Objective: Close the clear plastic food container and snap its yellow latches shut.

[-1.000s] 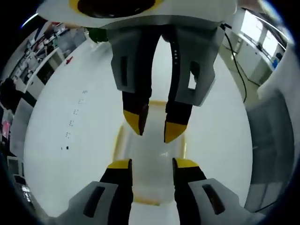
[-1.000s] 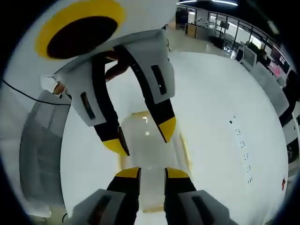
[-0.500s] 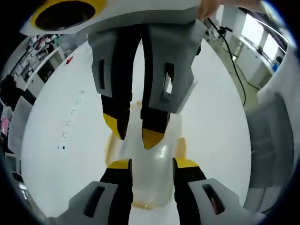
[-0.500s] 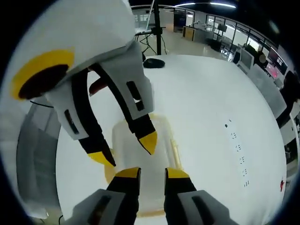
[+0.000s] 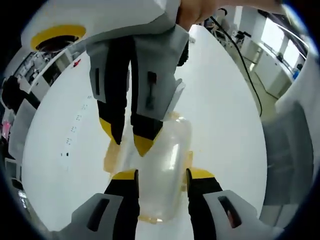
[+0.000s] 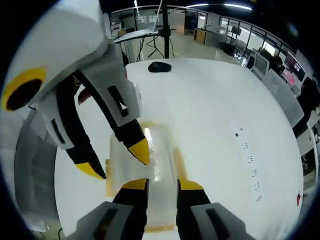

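A clear plastic container (image 5: 167, 165) with yellow latches (image 5: 110, 159) along its rim lies on the white table (image 5: 225, 115), its clear top face catching glare. My left gripper (image 5: 163, 175) hovers over its near end, open, jaws straddling the container's width. From above, my right gripper (image 5: 126, 139) points down at the far left part of the container, jaws a small gap apart with nothing between them. In the right gripper view the container (image 6: 150, 160) sits under my right gripper (image 6: 161, 185), and my left gripper (image 6: 116, 161) reaches in from the left, open.
A black mouse-like object (image 6: 160, 66) lies at the far table edge beside a tripod stand (image 6: 165, 25). A black cable (image 5: 248, 65) trails off the table. A grey chair back (image 5: 287, 150) stands beside the table. Small dark marks (image 6: 248, 159) dot the tabletop.
Both grippers have come down closer to the container, which now looms larger. In each view the opposite gripper has slid to the left. Both grippers' jaw gaps look unchanged.
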`<state>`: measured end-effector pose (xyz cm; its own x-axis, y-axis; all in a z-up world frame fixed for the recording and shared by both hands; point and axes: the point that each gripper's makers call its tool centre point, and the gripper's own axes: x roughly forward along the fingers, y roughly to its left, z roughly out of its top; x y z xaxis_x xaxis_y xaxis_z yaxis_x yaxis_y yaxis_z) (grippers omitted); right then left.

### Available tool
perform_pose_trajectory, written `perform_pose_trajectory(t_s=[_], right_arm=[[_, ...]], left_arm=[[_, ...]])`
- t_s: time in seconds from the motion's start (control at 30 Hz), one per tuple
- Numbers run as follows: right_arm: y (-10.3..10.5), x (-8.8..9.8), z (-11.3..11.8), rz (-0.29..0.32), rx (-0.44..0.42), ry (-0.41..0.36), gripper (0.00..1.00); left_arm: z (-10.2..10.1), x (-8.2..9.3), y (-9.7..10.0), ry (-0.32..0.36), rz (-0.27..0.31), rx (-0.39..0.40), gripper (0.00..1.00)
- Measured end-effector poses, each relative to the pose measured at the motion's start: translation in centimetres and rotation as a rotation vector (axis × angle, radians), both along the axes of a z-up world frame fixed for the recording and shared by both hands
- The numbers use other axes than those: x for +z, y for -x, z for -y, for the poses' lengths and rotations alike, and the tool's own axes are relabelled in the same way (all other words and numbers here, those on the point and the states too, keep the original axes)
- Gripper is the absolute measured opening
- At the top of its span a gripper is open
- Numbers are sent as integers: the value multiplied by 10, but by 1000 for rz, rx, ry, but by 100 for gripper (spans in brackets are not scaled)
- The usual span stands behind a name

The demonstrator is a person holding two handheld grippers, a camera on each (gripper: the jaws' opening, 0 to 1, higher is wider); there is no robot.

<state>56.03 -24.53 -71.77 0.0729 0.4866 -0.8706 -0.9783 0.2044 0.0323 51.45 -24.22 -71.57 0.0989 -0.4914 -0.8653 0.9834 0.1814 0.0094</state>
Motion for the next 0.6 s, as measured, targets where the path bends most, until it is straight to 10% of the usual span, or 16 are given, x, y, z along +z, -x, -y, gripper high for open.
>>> perform_pose_trajectory(t_s=[0.6], right_arm=[[-4,-11,-4,-62,-9,-16,32]], left_arm=[[0,-12,13,-16,45,-22,47]])
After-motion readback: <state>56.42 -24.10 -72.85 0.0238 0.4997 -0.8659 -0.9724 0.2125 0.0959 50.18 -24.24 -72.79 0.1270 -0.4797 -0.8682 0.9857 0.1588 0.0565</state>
